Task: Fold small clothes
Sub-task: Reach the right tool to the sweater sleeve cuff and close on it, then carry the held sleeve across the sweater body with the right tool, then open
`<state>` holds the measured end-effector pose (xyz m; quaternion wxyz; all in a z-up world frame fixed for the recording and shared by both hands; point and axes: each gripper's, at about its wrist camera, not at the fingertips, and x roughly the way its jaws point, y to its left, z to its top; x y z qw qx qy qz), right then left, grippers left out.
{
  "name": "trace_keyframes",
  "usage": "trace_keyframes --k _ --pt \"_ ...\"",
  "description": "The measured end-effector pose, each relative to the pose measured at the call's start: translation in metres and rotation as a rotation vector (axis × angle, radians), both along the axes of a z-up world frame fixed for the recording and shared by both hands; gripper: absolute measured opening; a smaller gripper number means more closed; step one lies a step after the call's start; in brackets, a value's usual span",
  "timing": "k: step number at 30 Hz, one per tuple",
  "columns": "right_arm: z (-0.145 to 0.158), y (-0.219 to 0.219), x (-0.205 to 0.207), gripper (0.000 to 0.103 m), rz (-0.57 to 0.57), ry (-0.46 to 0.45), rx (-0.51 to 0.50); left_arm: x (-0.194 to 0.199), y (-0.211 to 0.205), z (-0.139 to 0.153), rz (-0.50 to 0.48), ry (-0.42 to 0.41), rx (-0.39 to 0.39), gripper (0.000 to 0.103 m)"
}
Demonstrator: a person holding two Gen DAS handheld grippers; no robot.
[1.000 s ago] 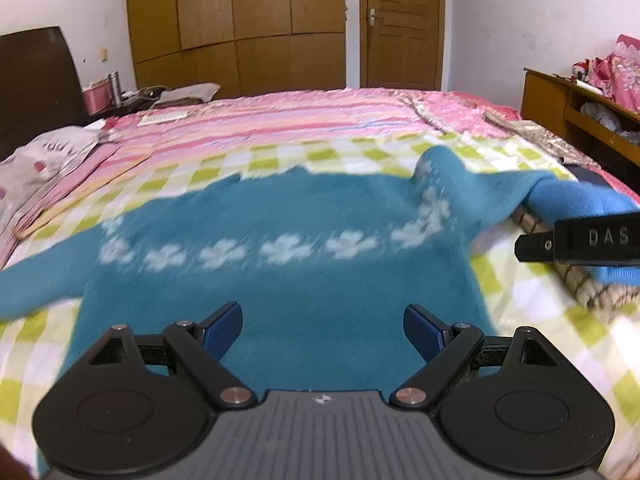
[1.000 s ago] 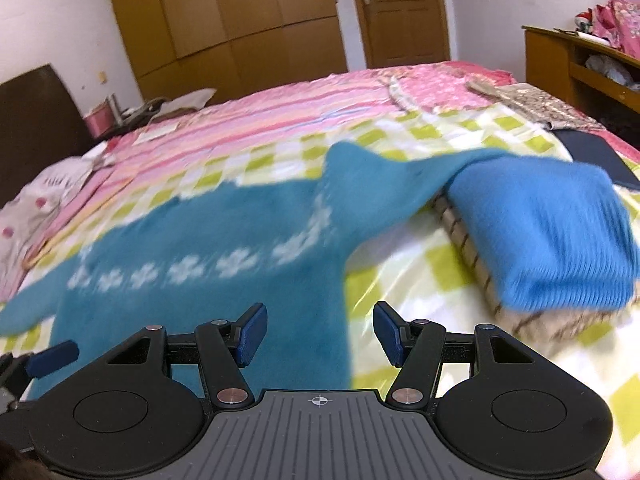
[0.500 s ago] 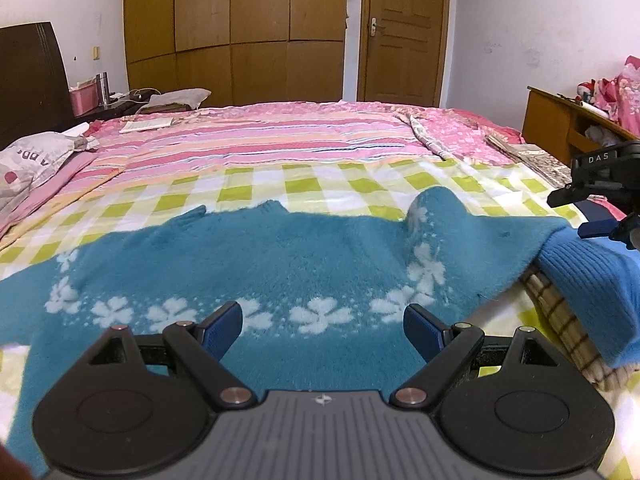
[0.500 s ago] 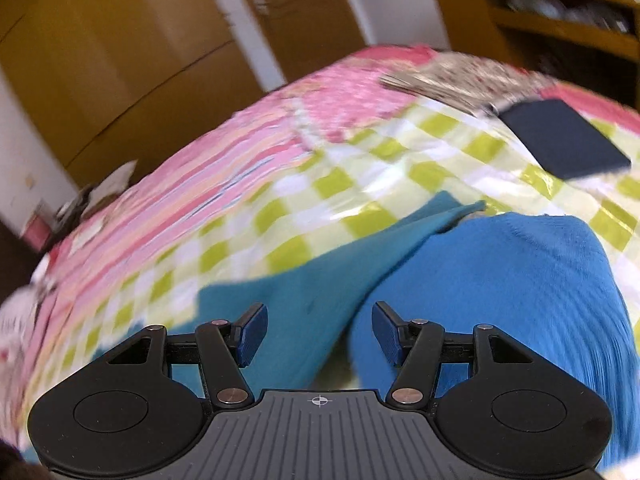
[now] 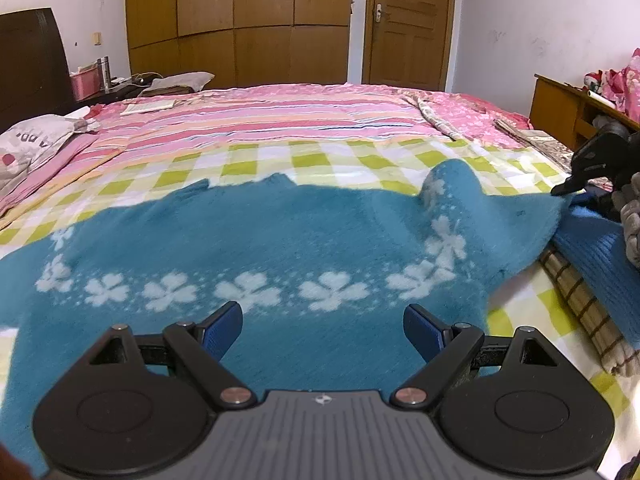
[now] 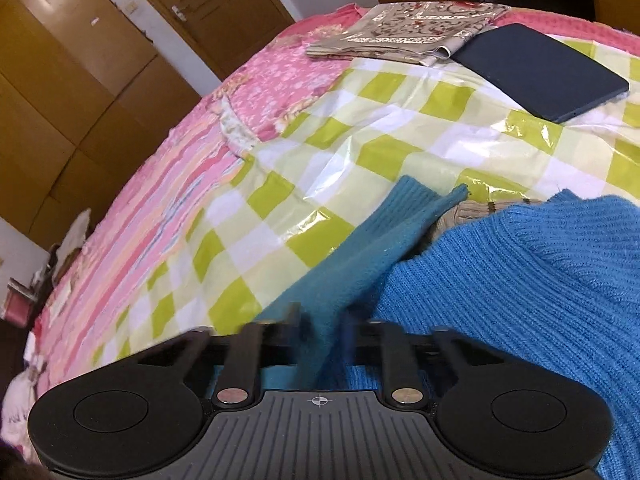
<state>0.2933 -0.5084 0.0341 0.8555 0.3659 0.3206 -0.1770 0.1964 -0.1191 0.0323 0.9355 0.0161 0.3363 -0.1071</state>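
A teal sweater (image 5: 280,240) with a band of white flowers lies spread flat on the checked sheet (image 5: 320,160). My left gripper (image 5: 323,320) hovers open over its lower body with nothing between the fingers. The sweater's right sleeve (image 6: 384,232) runs up onto a folded bright blue sweater (image 6: 520,280). My right gripper (image 6: 324,328) is rolled to one side and its jaws are closing, with that teal sleeve pinched between them. In the left wrist view the right gripper (image 5: 560,190) meets the sleeve's end at the far right.
The bright blue sweater (image 5: 600,264) rests on a folded beige striped garment (image 5: 580,304). A dark flat tablet (image 6: 536,68) and a folded patterned cloth (image 6: 400,32) lie beyond. A pillow (image 5: 36,140) sits far left, a wooden cabinet (image 5: 560,108) at the right.
My right gripper swung right to the sleeve's end, rolled, and its jaws went from wide open to closed on the teal sleeve. The left gripper drifted a little and stayed open.
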Motion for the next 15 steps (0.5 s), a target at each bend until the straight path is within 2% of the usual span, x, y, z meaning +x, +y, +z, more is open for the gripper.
trace_keyframes --k 2,5,8,10,12,15 --pt "0.012 0.013 -0.008 0.010 0.028 -0.053 -0.035 -0.006 0.009 0.003 0.008 -0.009 0.007 0.093" --pt "0.040 0.053 -0.015 0.010 0.120 -0.130 -0.150 -0.022 0.029 0.011 0.032 -0.032 0.037 0.093" --pt "0.068 0.111 -0.020 0.010 0.272 -0.227 -0.228 -0.038 0.053 0.017 0.073 -0.055 0.058 0.093" --pt "0.080 0.168 -0.027 0.010 0.415 -0.264 -0.322 -0.047 0.071 0.018 0.093 -0.072 0.048 0.093" --pt "0.081 0.224 -0.034 0.010 0.553 -0.277 -0.429 -0.054 0.089 0.015 0.112 -0.078 0.043 0.093" --pt "0.053 0.313 -0.035 0.010 0.816 -0.231 -0.587 -0.061 0.116 0.004 0.136 -0.065 0.057 0.093"
